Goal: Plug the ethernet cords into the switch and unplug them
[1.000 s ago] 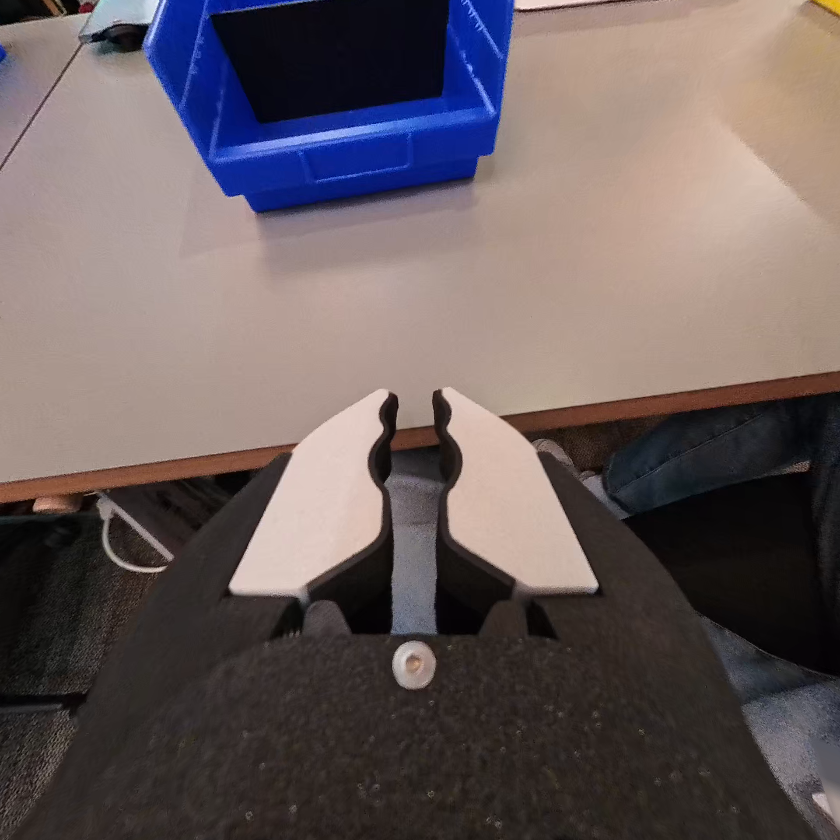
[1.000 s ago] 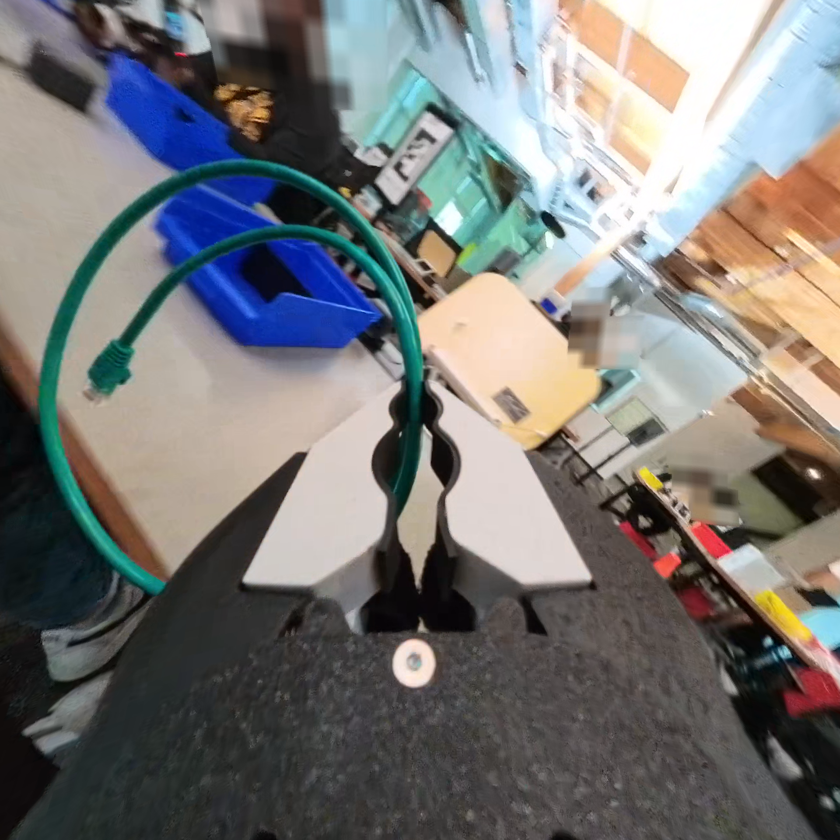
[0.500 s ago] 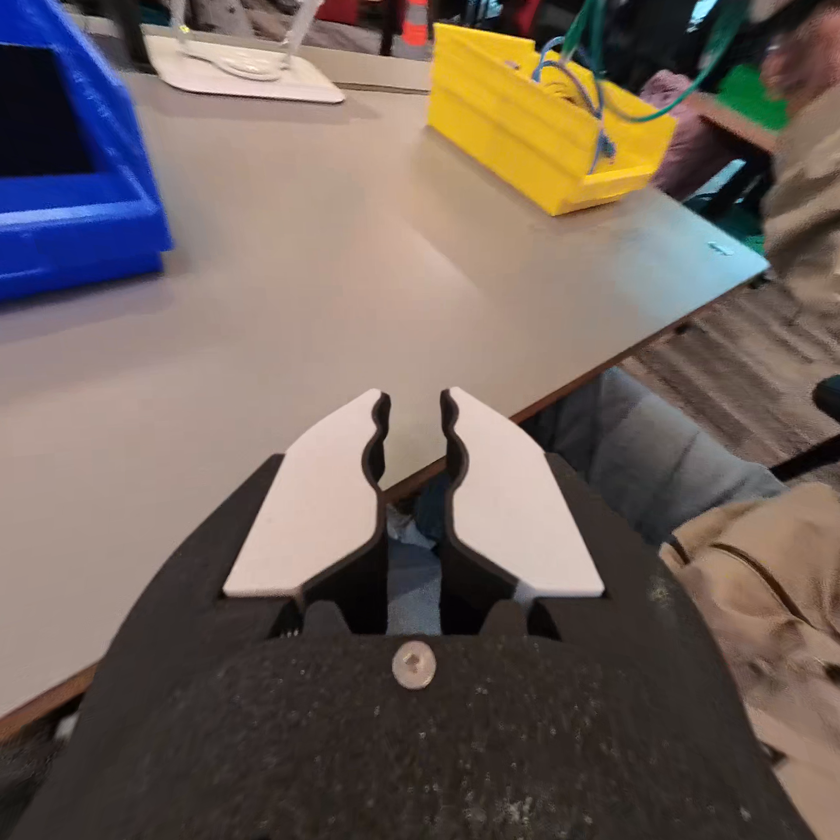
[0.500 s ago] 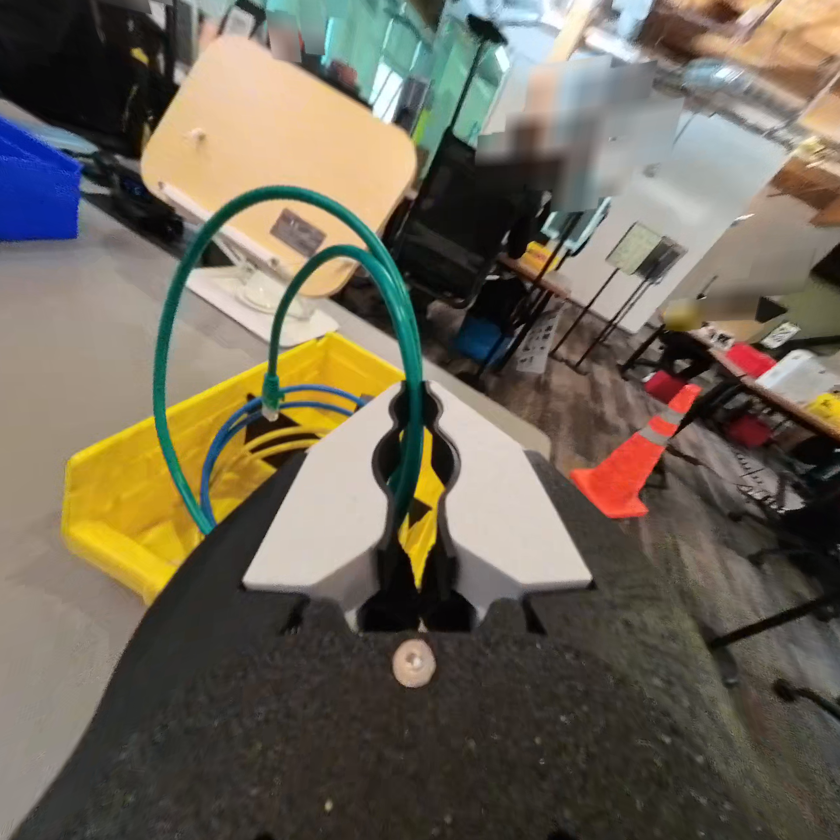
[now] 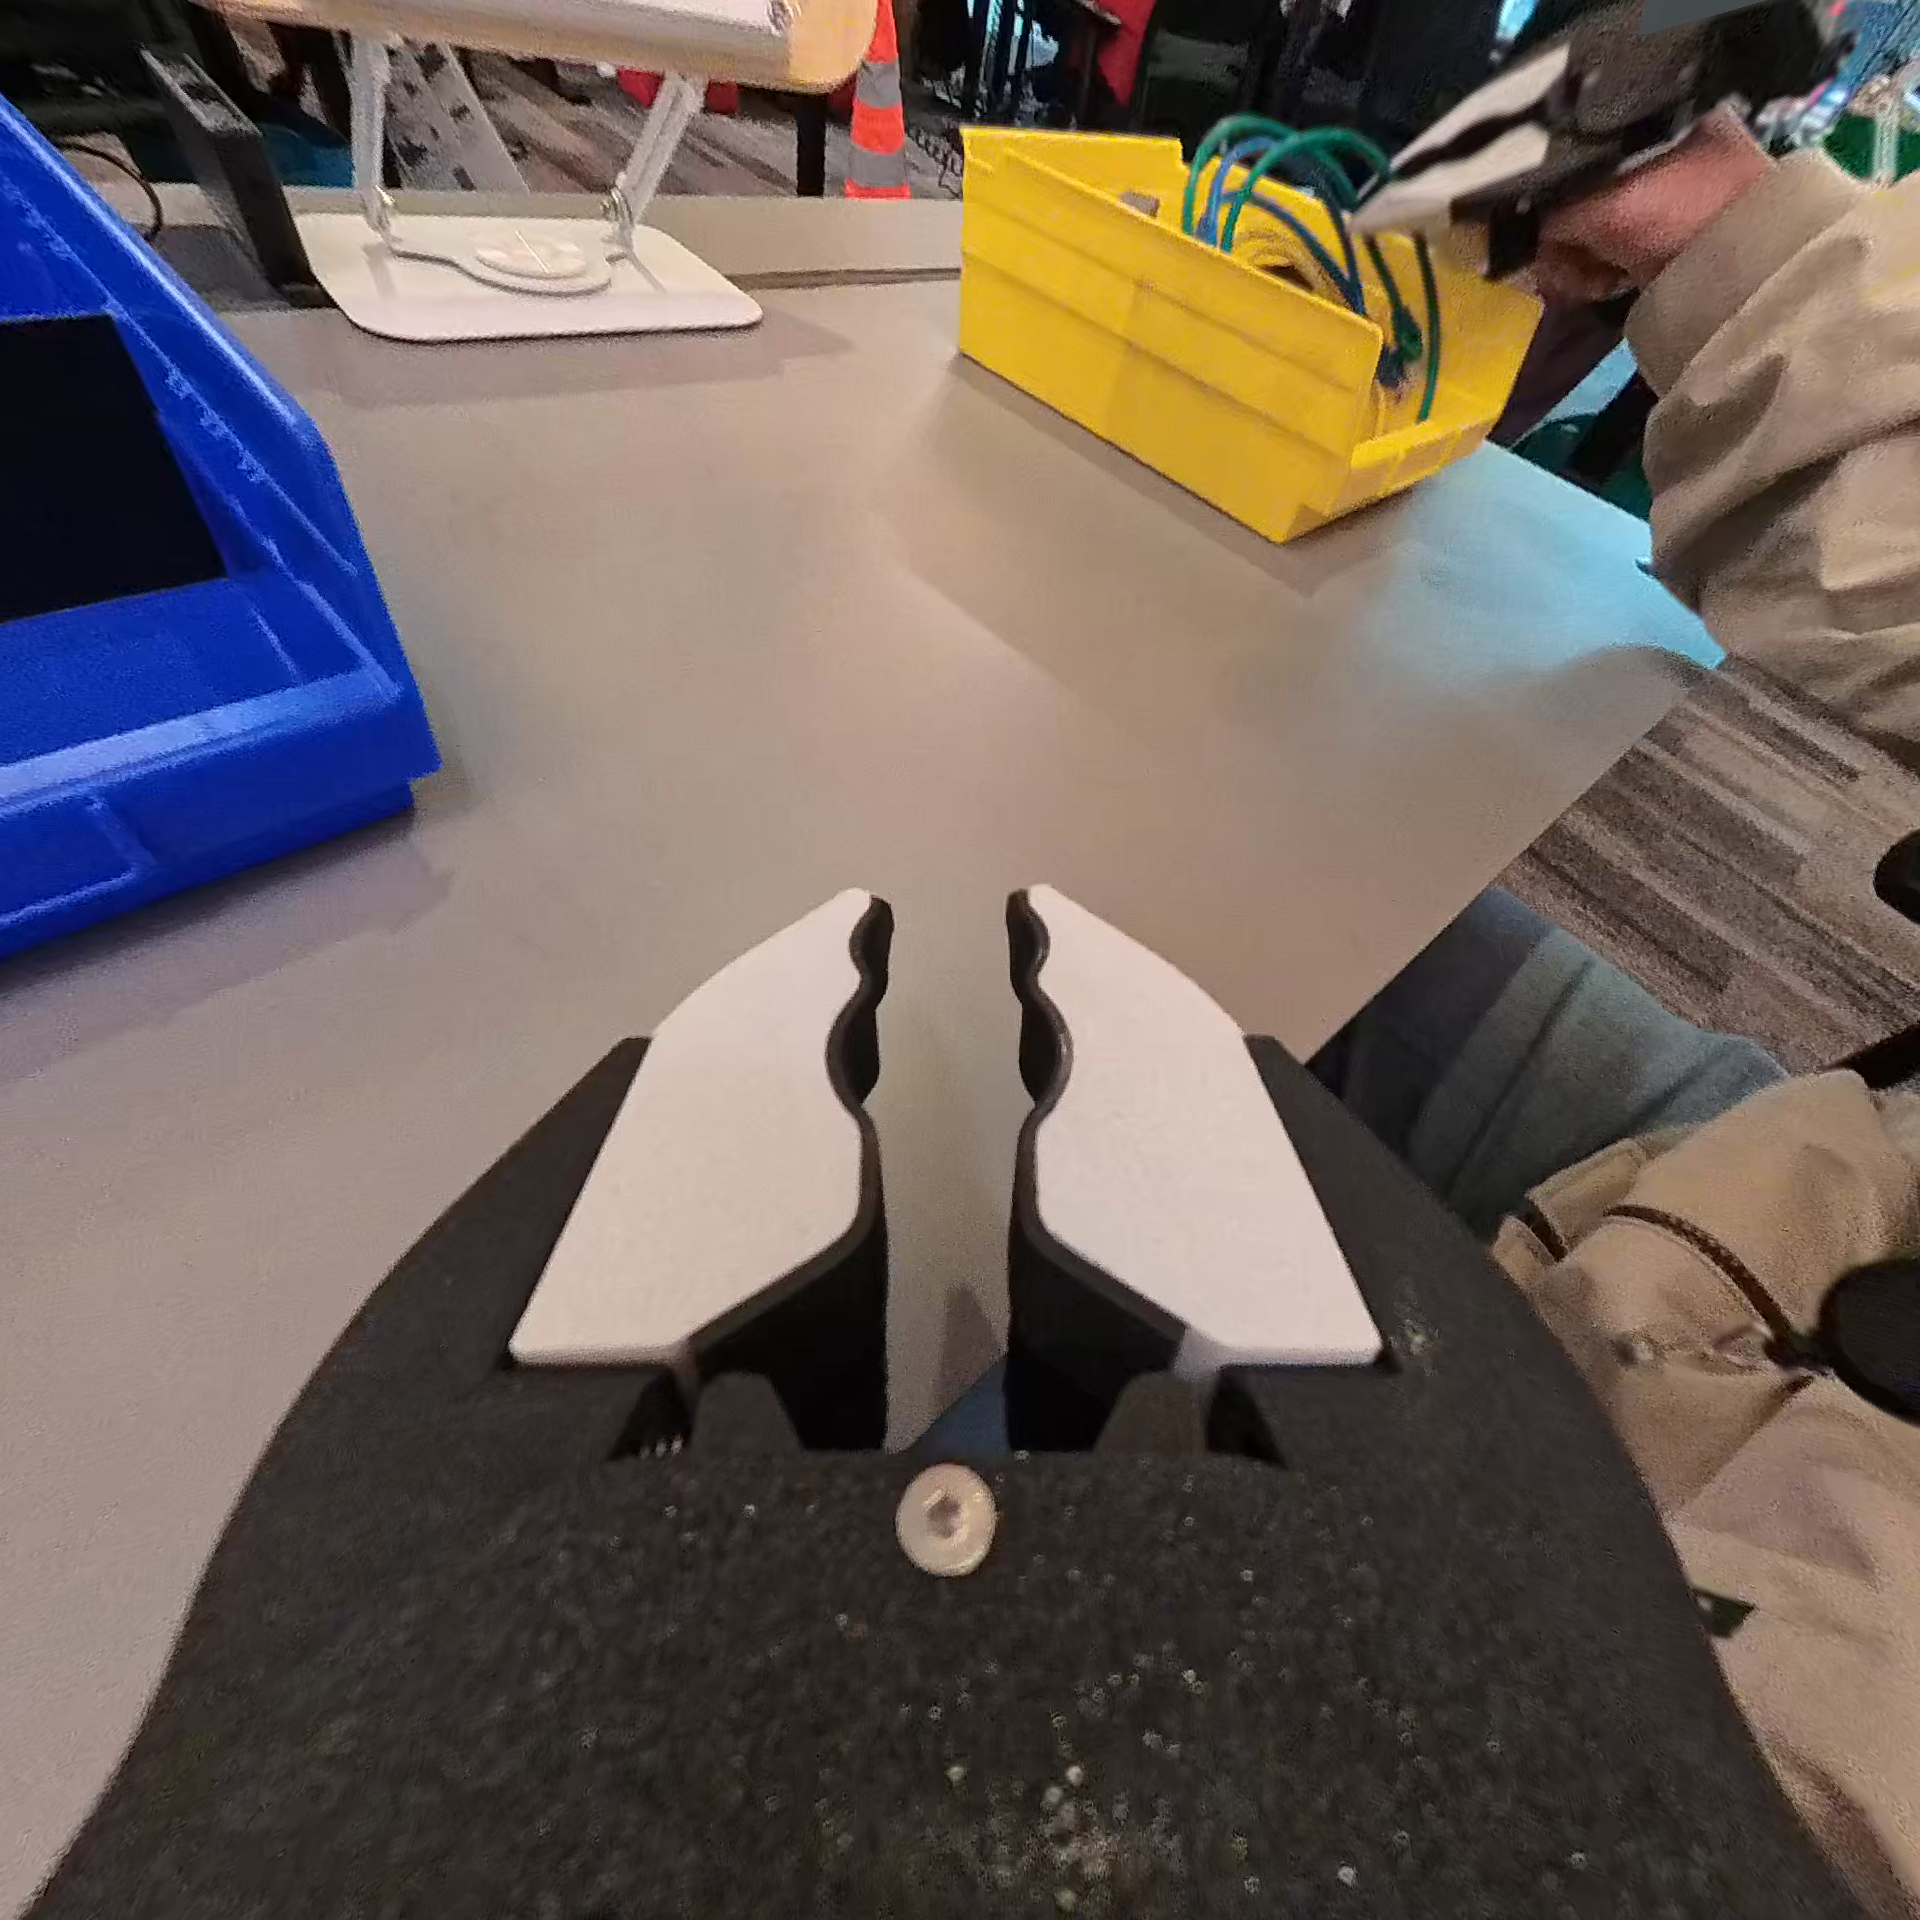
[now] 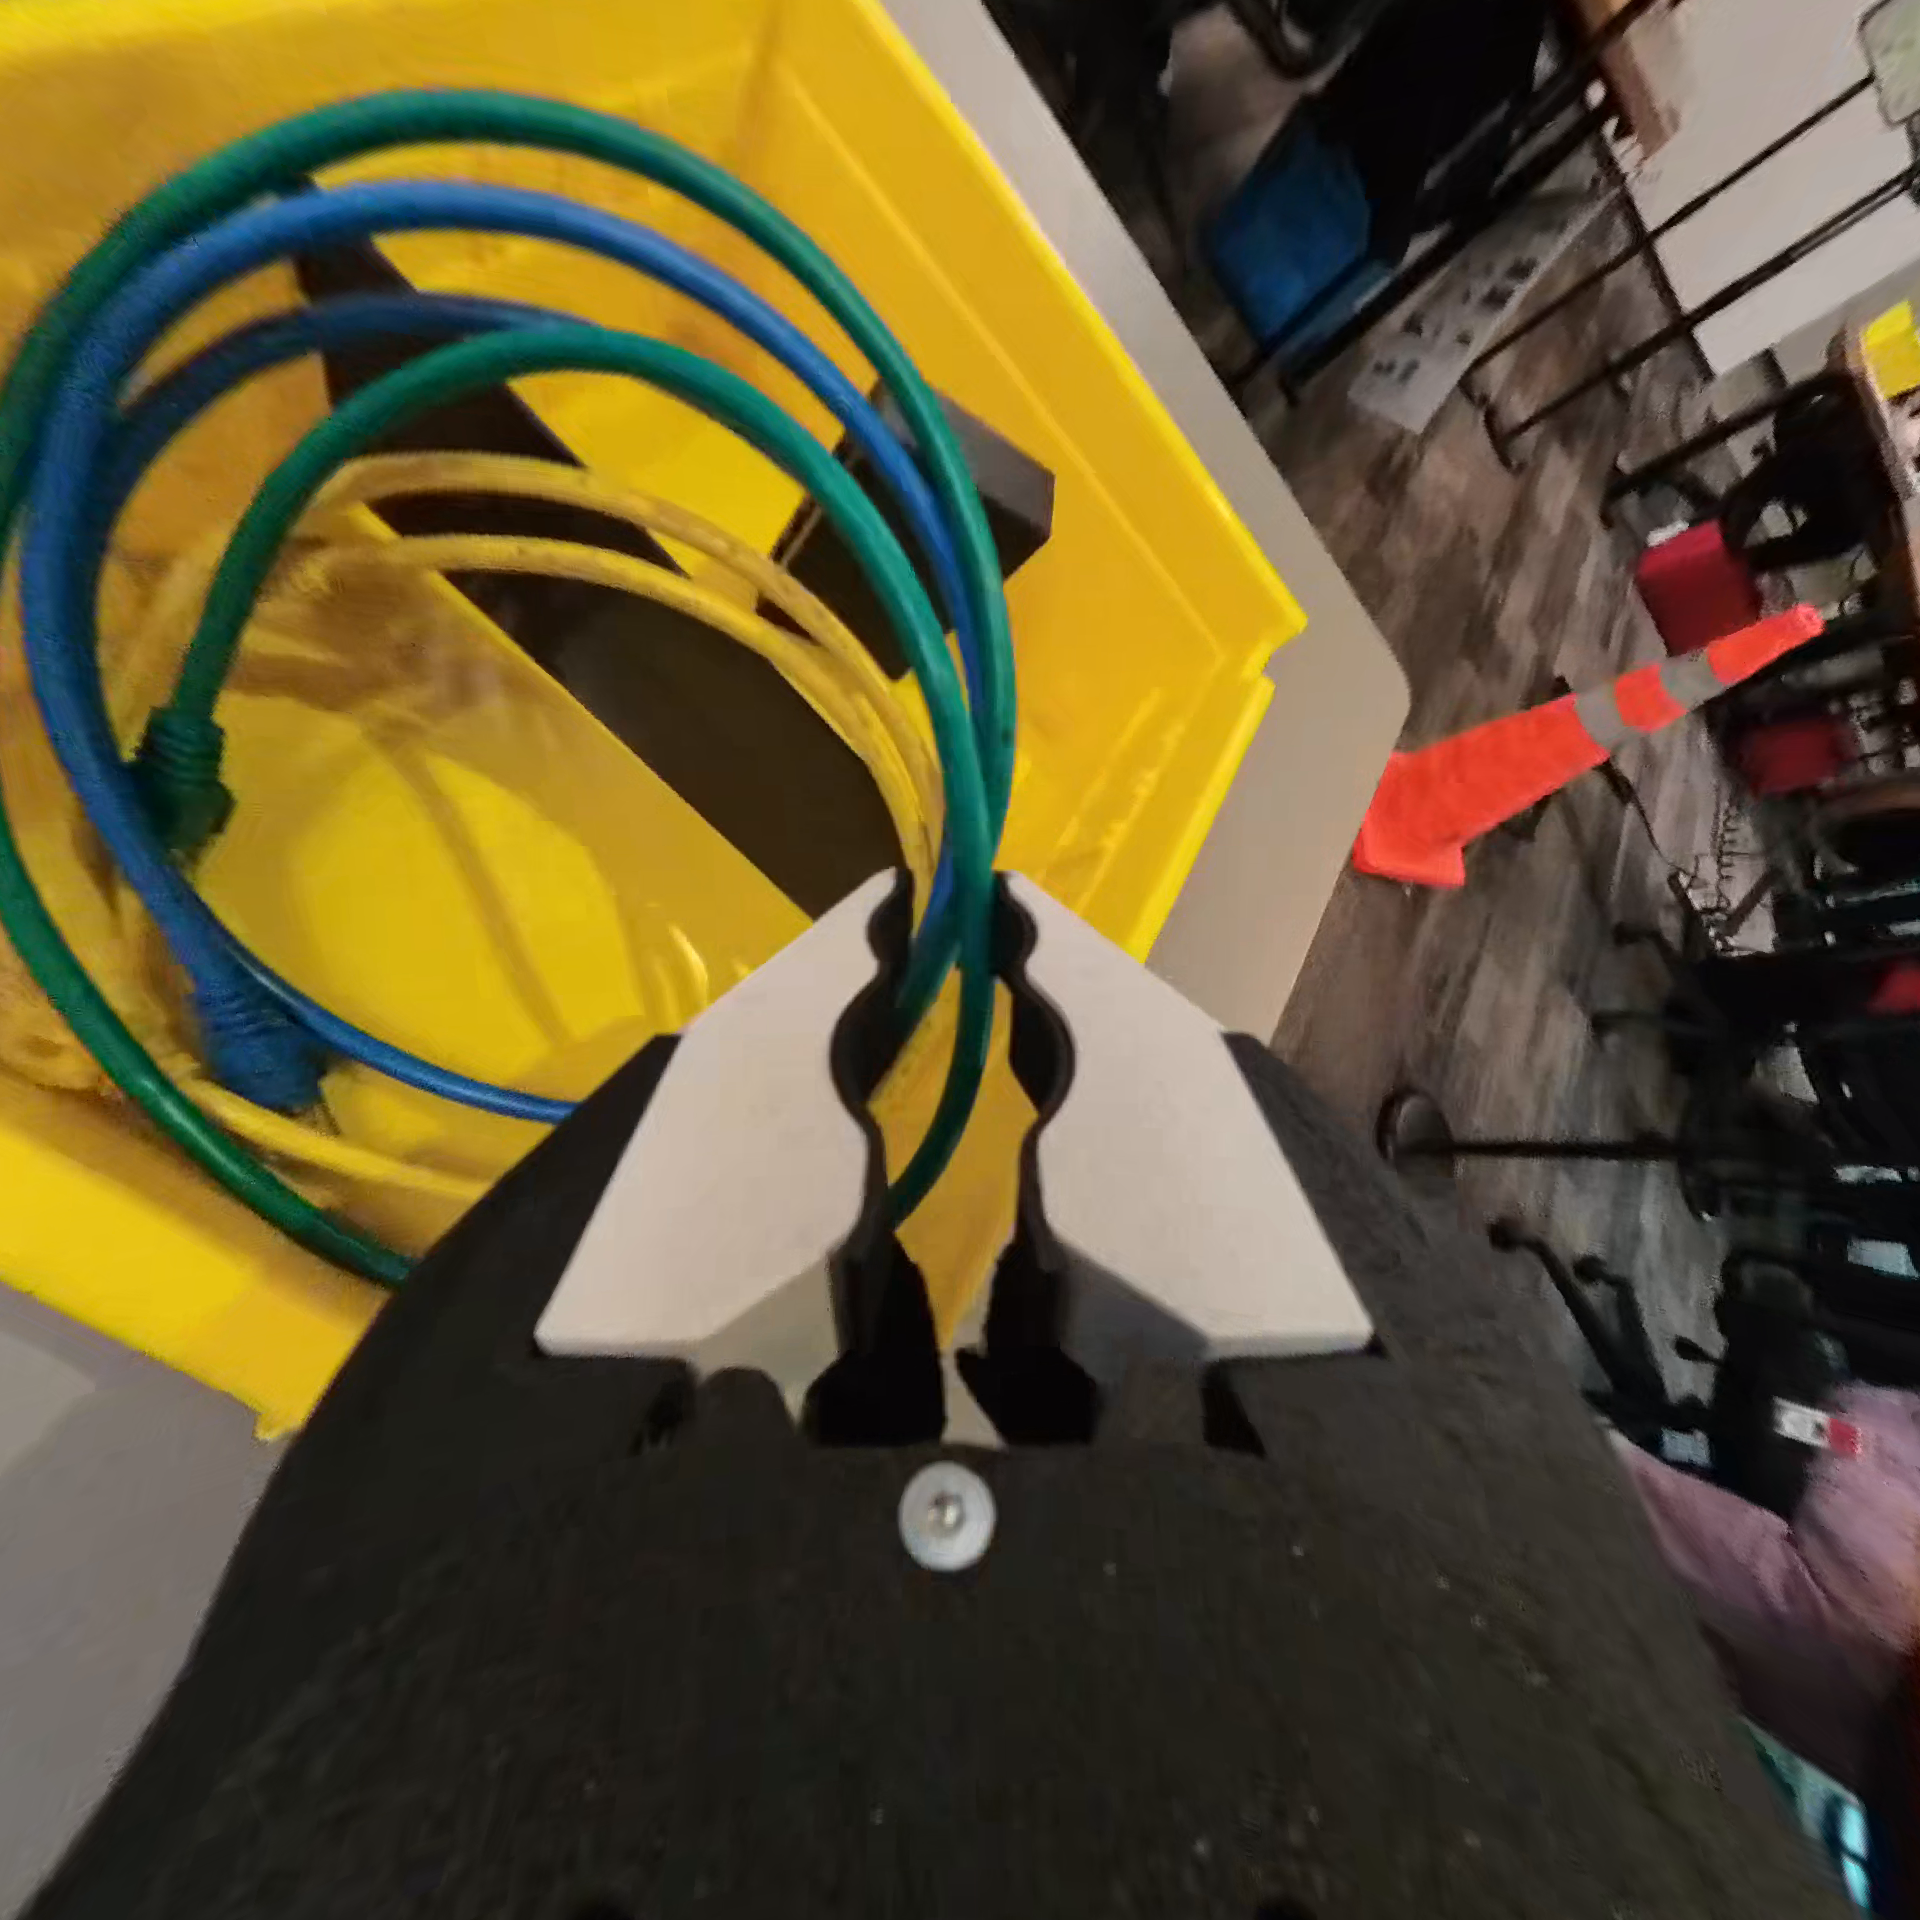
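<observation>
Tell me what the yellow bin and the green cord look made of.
Yellow bin: apparently moulded plastic, smooth with a slight sheen, ribbed rim. Green cord: seemingly a rubbery or vinyl jacket, matte, bending in springy loops; held by the right gripper.

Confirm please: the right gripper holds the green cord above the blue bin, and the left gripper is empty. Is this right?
Not quite. The right gripper holds the green cord above the yellow bin, not the blue one, as the right wrist view shows. The left gripper is indeed empty.
</observation>
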`<state>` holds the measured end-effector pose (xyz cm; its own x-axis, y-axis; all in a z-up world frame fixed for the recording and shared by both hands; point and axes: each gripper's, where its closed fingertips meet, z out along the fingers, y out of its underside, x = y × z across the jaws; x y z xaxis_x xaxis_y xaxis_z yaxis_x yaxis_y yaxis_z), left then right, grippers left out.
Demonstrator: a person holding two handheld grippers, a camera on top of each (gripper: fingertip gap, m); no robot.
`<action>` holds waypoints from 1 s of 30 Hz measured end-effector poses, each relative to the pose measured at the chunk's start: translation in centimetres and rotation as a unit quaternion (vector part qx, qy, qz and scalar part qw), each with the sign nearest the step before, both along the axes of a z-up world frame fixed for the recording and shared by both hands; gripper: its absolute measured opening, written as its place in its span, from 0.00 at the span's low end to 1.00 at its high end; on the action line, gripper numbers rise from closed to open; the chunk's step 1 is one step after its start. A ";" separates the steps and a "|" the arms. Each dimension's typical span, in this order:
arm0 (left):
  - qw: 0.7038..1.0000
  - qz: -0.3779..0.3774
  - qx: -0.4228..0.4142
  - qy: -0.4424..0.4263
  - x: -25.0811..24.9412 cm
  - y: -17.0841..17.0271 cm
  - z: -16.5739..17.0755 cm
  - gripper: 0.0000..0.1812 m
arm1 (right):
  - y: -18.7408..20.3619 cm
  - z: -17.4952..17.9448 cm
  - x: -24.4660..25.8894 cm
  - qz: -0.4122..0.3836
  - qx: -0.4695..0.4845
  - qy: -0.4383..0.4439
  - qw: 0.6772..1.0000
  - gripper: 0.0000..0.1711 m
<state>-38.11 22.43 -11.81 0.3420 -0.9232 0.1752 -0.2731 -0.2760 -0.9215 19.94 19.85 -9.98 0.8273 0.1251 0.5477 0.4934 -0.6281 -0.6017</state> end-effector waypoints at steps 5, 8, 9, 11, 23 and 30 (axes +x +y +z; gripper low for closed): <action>0.998 0.033 0.032 0.030 -0.7 0.3 -0.4 0.14 | -0.8 -0.7 0.3 -0.050 -0.031 -0.051 0.997 0.28; 0.995 0.069 0.061 0.039 -1.8 0.5 -0.2 0.18 | -1.9 0.1 0.3 -0.080 -0.014 -0.045 0.996 0.28; 0.993 0.079 0.072 0.042 -2.2 0.5 -0.1 0.19 | -2.3 0.7 0.0 -0.089 0.000 -0.028 0.996 0.28; 0.989 0.104 0.091 0.048 -3.2 0.7 -0.1 0.19 | -3.0 2.0 -1.5 -0.106 0.040 0.010 0.994 0.28; 0.950 0.292 0.108 0.031 -6.6 8.0 3.3 0.27 | -9.0 -0.4 -18.5 -0.158 0.256 0.323 0.897 0.34; 0.949 0.312 0.042 0.039 -6.1 11.8 -0.9 0.24 | -8.8 -3.7 -14.2 -0.202 0.211 0.321 0.901 0.35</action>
<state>-44.18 34.21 -12.75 0.8347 -0.5471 0.0626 -0.1484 -0.3328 -0.9312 5.73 11.08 -13.71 0.9217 -0.3649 -0.1318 -0.2596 -0.3276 -0.9085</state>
